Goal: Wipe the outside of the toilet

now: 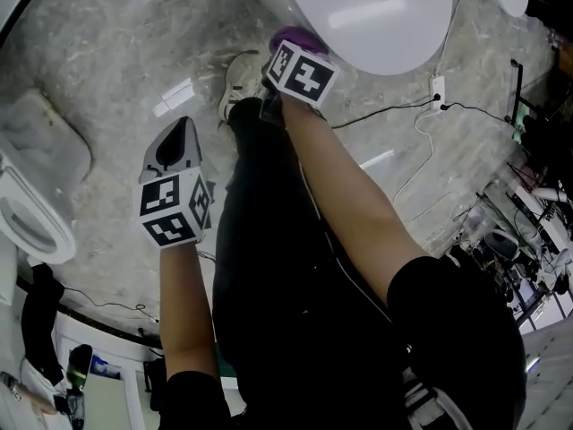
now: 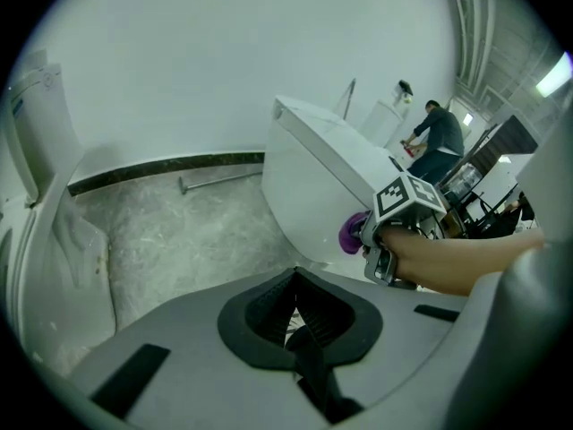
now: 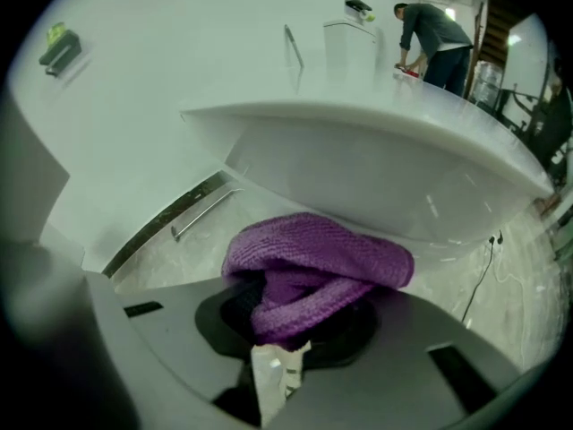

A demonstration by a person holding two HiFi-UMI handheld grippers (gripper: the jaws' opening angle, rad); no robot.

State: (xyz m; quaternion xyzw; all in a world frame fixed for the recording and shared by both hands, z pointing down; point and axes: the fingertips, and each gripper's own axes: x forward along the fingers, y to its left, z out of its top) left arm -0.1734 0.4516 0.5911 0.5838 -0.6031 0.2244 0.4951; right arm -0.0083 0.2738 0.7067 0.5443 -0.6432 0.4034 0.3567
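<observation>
The white toilet [image 1: 376, 16] stands at the top of the head view, its bowl's outside curving down to the marble floor. My right gripper [image 1: 285, 50] is shut on a bunched purple cloth [image 1: 291, 37], which lies against the lower side of the bowl. In the right gripper view the cloth [image 3: 313, 258] bulges out of the jaws just under the toilet's rim [image 3: 376, 168]. My left gripper [image 1: 175, 146] hangs apart to the left, shut on nothing and pointing at the floor. From the left gripper view I see the toilet [image 2: 313, 186] and the cloth [image 2: 349, 233] pressed to it.
A second toilet [image 1: 36, 227] stands at the far left. Cables [image 1: 421, 115] and a socket block [image 1: 437, 88] lie on the floor to the right. A metal bar [image 2: 219, 180] lies by the wall. The holder's shoe [image 1: 240, 83] is beside the bowl. Another person [image 3: 434, 34] bends over far behind.
</observation>
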